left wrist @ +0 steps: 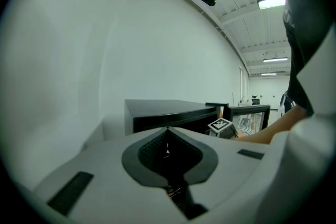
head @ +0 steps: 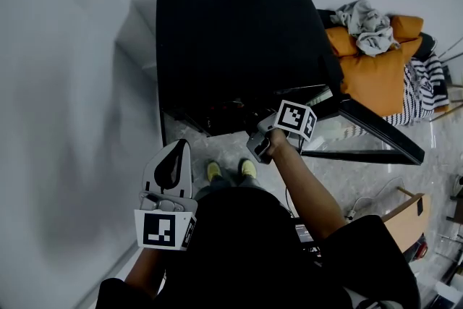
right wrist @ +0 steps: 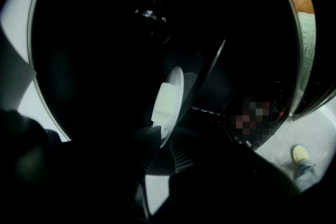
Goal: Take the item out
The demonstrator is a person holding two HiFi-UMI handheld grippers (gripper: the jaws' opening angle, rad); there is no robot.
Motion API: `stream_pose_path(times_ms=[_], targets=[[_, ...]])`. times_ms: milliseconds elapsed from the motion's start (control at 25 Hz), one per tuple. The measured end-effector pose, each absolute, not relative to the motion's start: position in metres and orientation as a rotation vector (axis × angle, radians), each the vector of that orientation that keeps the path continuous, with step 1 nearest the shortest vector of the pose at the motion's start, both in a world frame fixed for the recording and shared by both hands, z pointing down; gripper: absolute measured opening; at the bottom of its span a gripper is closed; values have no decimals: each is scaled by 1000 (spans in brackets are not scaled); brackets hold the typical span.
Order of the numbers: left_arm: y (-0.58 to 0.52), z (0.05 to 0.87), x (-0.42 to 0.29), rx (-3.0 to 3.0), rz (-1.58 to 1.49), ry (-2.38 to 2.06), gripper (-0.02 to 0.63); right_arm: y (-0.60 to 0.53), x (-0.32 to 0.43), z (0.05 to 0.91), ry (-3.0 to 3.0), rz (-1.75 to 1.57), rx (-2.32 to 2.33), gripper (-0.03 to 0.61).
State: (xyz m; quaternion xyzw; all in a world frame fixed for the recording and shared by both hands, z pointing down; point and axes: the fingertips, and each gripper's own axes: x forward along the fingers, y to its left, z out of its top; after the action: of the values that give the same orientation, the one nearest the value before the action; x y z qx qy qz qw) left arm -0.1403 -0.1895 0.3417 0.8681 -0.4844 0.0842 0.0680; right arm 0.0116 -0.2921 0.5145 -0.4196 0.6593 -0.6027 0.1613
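A black box-shaped appliance point(head: 231, 40) stands open toward me, its glass door point(head: 376, 130) swung out to the right. My right gripper point(right wrist: 164, 147) reaches into the dark inside; in the head view only its marker cube point(head: 295, 119) shows. In the right gripper view a white plate point(right wrist: 169, 99) stands on edge, and its lower rim sits between the two ribbed pads point(right wrist: 184, 152), which are shut on it. My left gripper point(head: 171, 164) hangs back at the lower left, its jaws shut and holding nothing. The appliance point(left wrist: 168, 113) also appears ahead of it in the left gripper view.
A white wall runs along the left. Right of the door sits an orange cushion point(head: 376, 72) with crumpled clothes point(head: 365, 22) and a striped cloth point(head: 427, 87). My yellow shoes point(head: 214, 170) stand on the marbled floor below the opening. A wooden box point(head: 409, 210) lies at lower right.
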Motion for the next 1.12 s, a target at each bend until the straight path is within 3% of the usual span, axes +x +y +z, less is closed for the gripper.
stream_pose_path(times_ms=[680,1120], targets=[[-188,341,-140,2615,253,-1460,9,-289,13,520,1816,-1762,-1132,60],[-187,344,-135,2619,252,-1438,9,-279,15,520,1709,-1840,-1088,20]])
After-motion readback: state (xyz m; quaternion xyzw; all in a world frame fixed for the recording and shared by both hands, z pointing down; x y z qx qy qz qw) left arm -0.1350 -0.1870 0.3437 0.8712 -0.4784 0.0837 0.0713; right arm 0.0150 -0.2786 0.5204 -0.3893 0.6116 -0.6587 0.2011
